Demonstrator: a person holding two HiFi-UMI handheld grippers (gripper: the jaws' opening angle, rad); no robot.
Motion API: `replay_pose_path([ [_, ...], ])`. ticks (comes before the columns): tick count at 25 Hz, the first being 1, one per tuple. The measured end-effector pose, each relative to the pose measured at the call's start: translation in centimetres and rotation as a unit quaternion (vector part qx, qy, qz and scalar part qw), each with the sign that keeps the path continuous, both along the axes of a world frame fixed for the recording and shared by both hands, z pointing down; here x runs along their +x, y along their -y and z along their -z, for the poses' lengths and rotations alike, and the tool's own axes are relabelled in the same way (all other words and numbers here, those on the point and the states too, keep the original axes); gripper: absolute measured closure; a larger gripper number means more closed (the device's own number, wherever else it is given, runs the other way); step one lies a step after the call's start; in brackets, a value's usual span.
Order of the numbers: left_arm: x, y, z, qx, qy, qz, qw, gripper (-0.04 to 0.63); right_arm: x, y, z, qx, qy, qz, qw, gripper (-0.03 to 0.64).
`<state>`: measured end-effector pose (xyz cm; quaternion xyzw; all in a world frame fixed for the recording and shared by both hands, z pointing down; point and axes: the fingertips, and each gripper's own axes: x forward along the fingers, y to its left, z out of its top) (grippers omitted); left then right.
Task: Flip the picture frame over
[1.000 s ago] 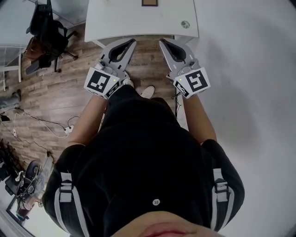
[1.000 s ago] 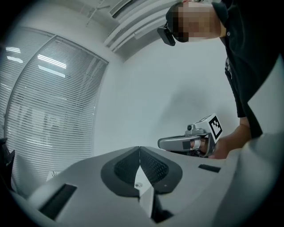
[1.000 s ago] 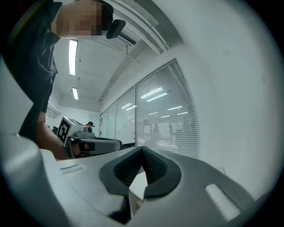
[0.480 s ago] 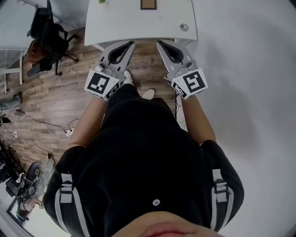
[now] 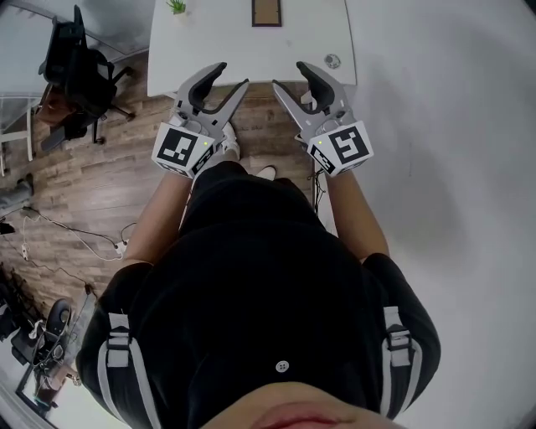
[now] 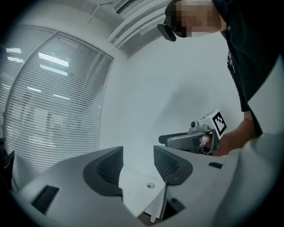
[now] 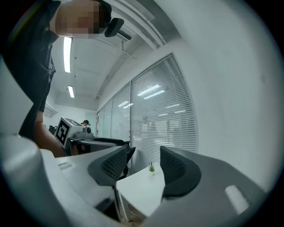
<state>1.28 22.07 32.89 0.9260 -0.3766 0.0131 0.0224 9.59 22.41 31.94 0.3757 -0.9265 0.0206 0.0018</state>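
Observation:
A small brown picture frame lies flat at the far edge of the white table in the head view. Both grippers are held level side by side at the table's near edge, well short of the frame. My left gripper has its jaws opening, with nothing between them. My right gripper is opening too and is also empty. In the left gripper view, the left gripper frames the table's corner. The right gripper looks across the tabletop. Neither gripper view shows the frame.
A small potted plant stands at the table's far left, and a round cable cap sits near its right corner. A black office chair stands on the wood floor to the left. A white wall runs along the right.
Both grippers have moved forward to the table's near edge. Their jaws, shut in the earlier frames, now stand apart.

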Motion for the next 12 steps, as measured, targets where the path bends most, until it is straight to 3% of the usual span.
replay_pose_path([
  [4,-2.4,4.5,-0.4,-0.006,0.001,0.009,0.9999,0.310,-1.4,4.1,-0.2,-0.004,-0.007,-0.011,1.000,0.328],
  [12,-4.8,10.8,-0.9,-0.014,0.008,-0.005,0.9999,0.252,-3.2,10.1,-1.3,-0.034,-0.006,-0.030,0.999,0.233],
])
